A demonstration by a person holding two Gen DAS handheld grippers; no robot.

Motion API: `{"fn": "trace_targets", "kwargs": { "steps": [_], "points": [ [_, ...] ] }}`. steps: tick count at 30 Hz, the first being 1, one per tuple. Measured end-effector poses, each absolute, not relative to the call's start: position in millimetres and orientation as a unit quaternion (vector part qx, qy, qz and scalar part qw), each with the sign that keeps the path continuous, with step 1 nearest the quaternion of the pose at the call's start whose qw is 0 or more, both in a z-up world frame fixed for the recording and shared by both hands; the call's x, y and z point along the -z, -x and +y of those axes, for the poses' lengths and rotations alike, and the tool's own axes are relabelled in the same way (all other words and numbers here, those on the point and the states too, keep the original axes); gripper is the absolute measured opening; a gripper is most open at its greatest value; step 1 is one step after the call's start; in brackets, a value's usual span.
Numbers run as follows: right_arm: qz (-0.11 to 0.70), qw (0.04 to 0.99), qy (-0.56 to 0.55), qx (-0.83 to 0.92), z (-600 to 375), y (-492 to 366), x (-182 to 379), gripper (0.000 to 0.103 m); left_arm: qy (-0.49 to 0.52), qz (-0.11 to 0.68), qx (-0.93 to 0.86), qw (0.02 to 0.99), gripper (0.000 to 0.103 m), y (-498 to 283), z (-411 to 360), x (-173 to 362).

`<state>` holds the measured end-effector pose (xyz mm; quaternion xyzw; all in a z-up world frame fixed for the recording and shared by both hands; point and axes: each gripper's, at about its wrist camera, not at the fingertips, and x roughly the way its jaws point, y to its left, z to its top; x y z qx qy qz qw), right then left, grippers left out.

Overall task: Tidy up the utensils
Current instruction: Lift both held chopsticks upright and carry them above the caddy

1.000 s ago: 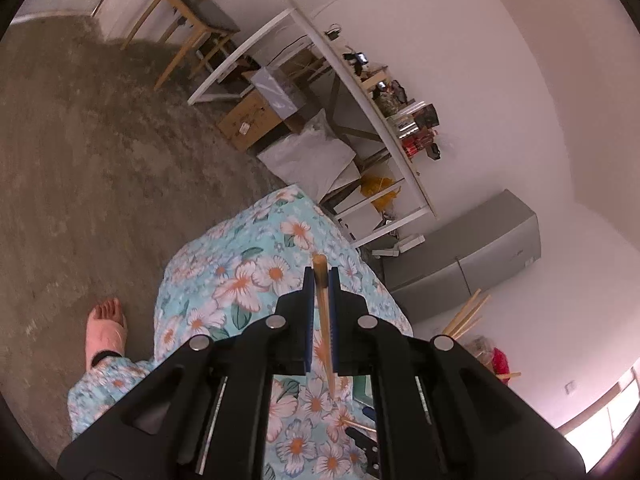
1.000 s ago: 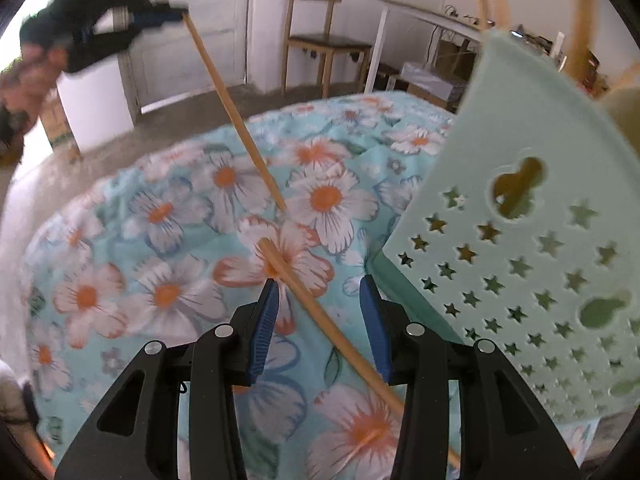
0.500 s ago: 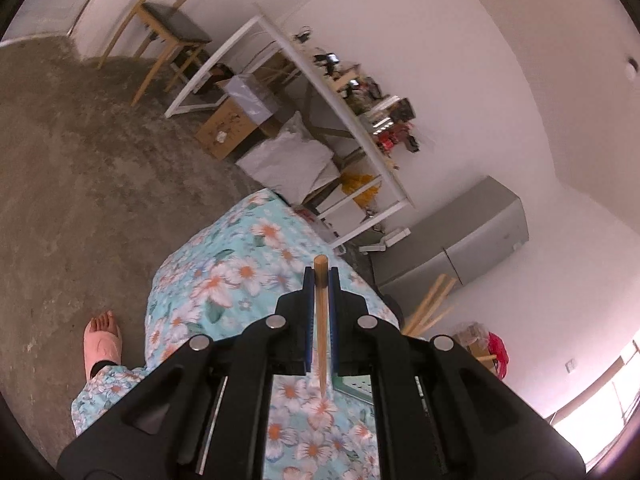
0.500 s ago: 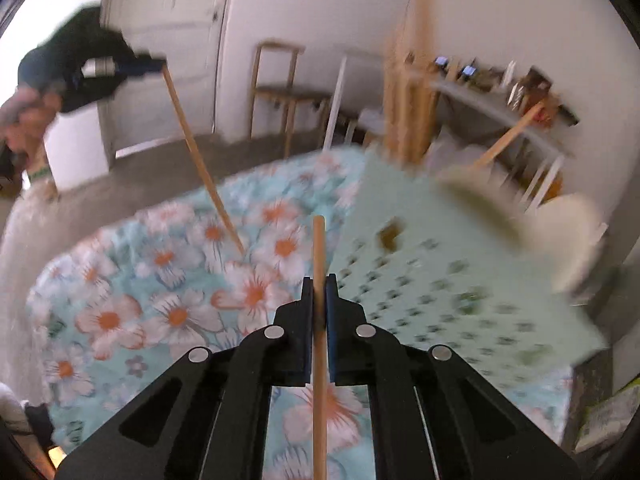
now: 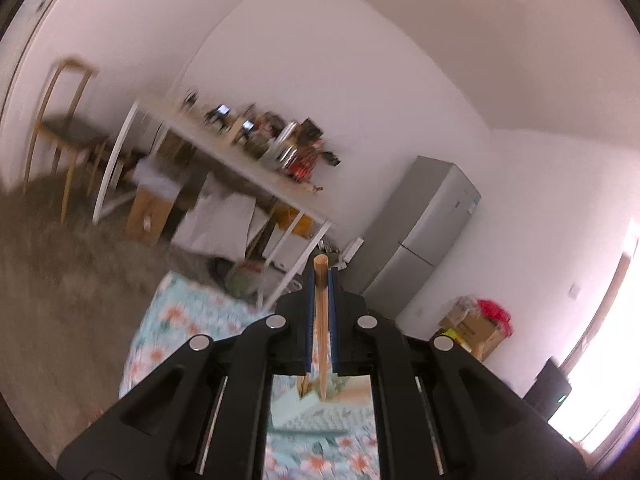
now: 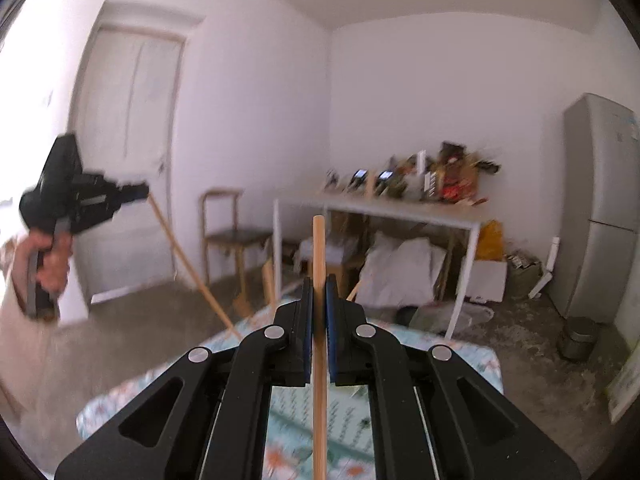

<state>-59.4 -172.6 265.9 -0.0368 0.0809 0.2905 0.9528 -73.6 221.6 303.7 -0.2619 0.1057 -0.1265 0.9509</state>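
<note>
My left gripper is shut on a wooden chopstick that stands upright between the blue pads. My right gripper is shut on a second chopstick, which also stands upright and runs past the bottom of the frame. Both are held high above the floral tablecloth. A mint green utensil basket lies blurred below the jaws. In the right wrist view the left gripper is at the far left in a hand, its chopstick slanting down toward the table.
A white desk piled with clutter stands along the far wall, with bags and boxes under it. A wooden chair is beside it, near a white door. A grey fridge fills the right corner.
The right gripper closed on the chopstick that lay between its open jaws and lifted it upright. Both grippers rose, and both views swung from the tablecloth and basket up to the room.
</note>
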Motion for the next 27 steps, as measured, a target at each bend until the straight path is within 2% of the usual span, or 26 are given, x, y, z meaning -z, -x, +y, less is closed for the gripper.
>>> {"fn": "trace_targets", "kwargs": {
  "steps": [5, 10, 17, 20, 27],
  "points": [
    [0.051, 0.958, -0.022, -0.281, -194, 39, -290, 0.006, 0.204, 0.133, 0.131, 0.961, 0.005, 32, 184, -311],
    [0.056, 0.958, -0.045, -0.276, -188, 3, -290, 0.006, 0.148, 0.203, 0.142, 0.957, 0.005, -15, 136, -281],
    [0.061, 0.953, -0.083, -0.285, -160, -54, -299, 0.006, 0.051, 0.269, 0.172, 0.946, 0.006, -36, 82, -236],
    [0.061, 0.951, -0.100, -0.285, -143, -76, -301, 0.006, 0.060, 0.255, 0.174, 0.949, 0.015, -24, 87, -234],
    [0.070, 0.949, -0.156, -0.266, -111, -114, -282, 0.006, 0.102, 0.204, 0.154, 0.961, 0.020, 11, 127, -250]
  ]
}}
